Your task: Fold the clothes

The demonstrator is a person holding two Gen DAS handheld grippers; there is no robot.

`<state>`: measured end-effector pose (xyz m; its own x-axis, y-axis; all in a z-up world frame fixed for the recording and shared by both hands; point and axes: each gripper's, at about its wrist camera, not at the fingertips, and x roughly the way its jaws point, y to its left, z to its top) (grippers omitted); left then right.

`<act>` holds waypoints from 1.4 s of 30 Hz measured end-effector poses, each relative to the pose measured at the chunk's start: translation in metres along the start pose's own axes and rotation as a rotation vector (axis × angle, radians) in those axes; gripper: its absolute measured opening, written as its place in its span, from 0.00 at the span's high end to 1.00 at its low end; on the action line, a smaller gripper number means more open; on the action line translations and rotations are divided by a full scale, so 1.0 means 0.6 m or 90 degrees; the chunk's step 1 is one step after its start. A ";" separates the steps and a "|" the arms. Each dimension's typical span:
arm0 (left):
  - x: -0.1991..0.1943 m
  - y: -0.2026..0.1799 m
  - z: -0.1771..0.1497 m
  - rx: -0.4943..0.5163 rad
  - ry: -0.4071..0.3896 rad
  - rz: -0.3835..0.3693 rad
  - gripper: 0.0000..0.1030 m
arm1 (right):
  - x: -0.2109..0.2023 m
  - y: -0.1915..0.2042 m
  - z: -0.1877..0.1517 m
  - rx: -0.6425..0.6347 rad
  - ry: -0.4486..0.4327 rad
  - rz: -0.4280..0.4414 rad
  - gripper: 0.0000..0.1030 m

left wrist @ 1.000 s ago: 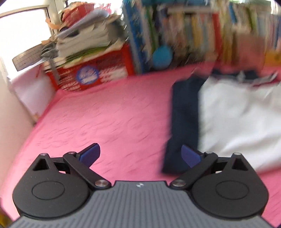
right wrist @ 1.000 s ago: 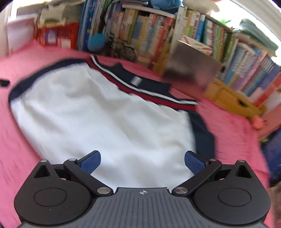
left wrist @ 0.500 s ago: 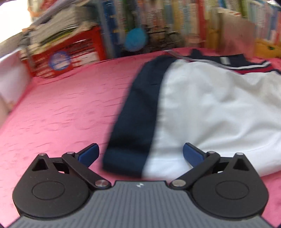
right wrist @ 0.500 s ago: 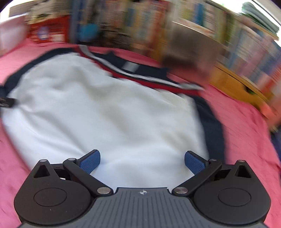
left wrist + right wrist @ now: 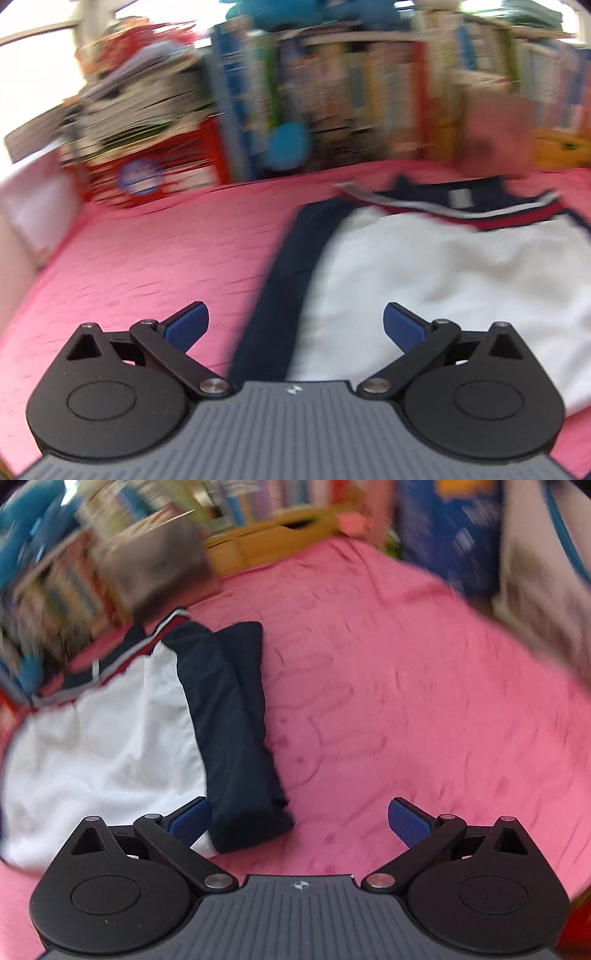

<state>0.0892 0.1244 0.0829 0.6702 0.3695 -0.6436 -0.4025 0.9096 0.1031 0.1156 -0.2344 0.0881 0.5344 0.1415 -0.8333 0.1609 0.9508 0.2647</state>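
Between the wide, empty fingers of the left gripper (image 5: 295,321) now lies the polo shirt's (image 5: 424,280) navy side. The right gripper (image 5: 299,816), also wide, has swung toward the opposite navy sleeve (image 5: 236,731); both edges seem ready for grasping.

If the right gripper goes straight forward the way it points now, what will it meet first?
Probably the pink bedsheet: the open right gripper points at bare sheet, beside the shirt's navy sleeve. Depth is unclear.

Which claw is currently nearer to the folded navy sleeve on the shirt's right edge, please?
Right. The right claw hangs just at the sleeve's near end; the left claw sits at the shirt's opposite navy edge.
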 end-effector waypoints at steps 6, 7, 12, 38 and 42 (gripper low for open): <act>0.022 -0.117 -0.014 0.096 0.026 -0.094 0.00 | -0.007 -0.040 -0.027 0.161 -0.016 0.071 0.00; 0.025 -0.129 -0.018 0.110 0.032 -0.102 0.00 | -0.005 -0.037 -0.026 0.163 -0.021 0.072 0.00; 0.043 -0.157 -0.041 0.147 0.071 -0.104 0.00 | 0.008 -0.022 -0.030 0.211 -0.043 0.139 0.00; 0.071 -0.143 -0.057 0.125 0.103 -0.114 0.00 | 0.071 0.006 -0.041 0.243 -0.052 0.224 0.46; 0.072 -0.139 -0.059 0.114 0.100 -0.120 0.00 | 0.080 -0.023 -0.035 0.322 -0.047 0.210 0.74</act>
<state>0.1294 0.0576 0.0197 0.6124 0.1690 -0.7722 -0.1537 0.9837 0.0934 0.1217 -0.2350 0.0344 0.6759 0.3698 -0.6375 0.3423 0.6084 0.7160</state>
